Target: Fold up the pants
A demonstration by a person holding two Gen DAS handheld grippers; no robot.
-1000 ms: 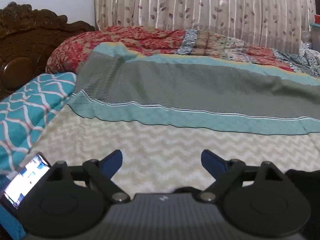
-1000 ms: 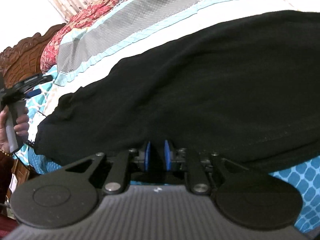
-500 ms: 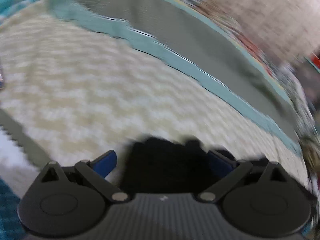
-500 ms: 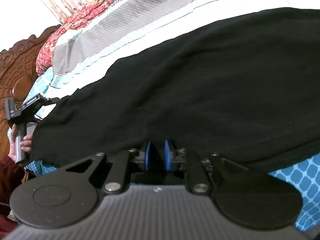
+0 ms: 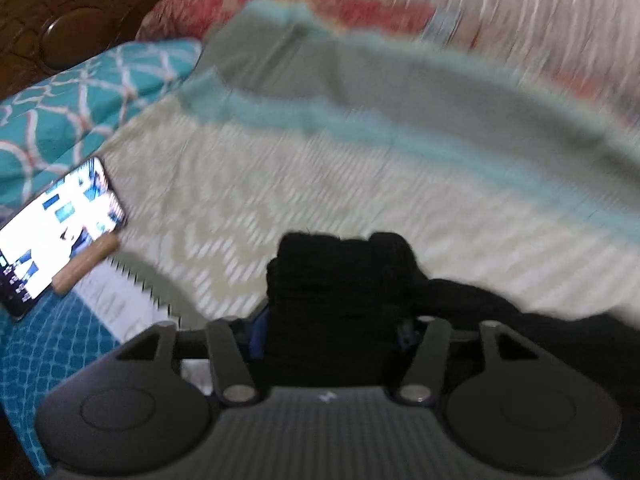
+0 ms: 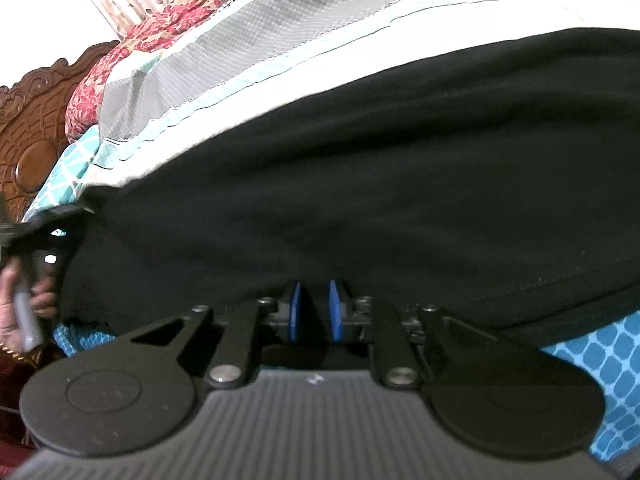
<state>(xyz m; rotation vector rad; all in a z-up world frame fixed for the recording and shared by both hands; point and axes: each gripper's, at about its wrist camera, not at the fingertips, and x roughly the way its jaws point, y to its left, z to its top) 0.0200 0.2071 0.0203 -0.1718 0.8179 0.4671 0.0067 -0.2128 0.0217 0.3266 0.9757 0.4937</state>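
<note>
The black pants (image 6: 380, 168) lie spread across the bed, filling the right wrist view. My right gripper (image 6: 314, 308) is shut on the near hem of the pants. In the left wrist view my left gripper (image 5: 330, 328) is shut on a bunched end of the pants (image 5: 336, 280), which bulges up between the blue pads. The rest of the fabric trails off to the right. The left gripper also shows at the far left of the right wrist view (image 6: 44, 236), at the pants' end, held by a hand.
The bed carries a cream, teal and grey quilt (image 5: 360, 128). A lit phone (image 5: 52, 224) leans at the left by a teal patterned pillow (image 5: 80, 92). A carved wooden headboard (image 6: 28, 120) and a curtain (image 5: 520, 12) stand behind.
My left gripper has come down onto the end of the pants and closed on it. It was open and empty before. My right gripper has kept its hold.
</note>
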